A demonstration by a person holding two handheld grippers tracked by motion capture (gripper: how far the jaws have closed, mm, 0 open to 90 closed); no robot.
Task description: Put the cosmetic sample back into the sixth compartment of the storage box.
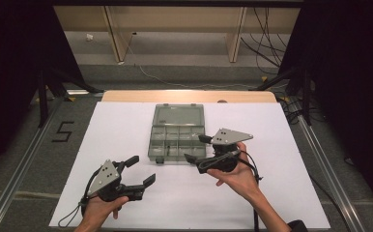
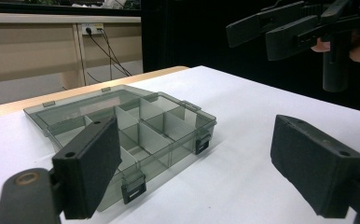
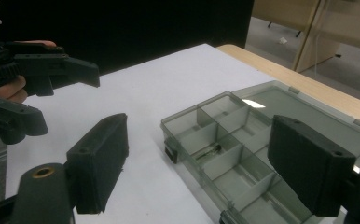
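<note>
Where jaws overlap, organiser box (image 3: 243,154) corner hides.

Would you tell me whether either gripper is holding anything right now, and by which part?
Nothing is held. The left gripper and the right gripper both stand open with bare pads, near the open compartment box.

Even overhead light falls on the white table sheet (image 1: 126,145), the brightest surface in the high view; the surroundings beyond it sink into near-black. A small glare patch sits on the open lid of the translucent compartment box (image 3: 257,103) in the right gripper view. Shadows beside the box are soft and short. Both gripper views are dim and slightly grainy.
</note>
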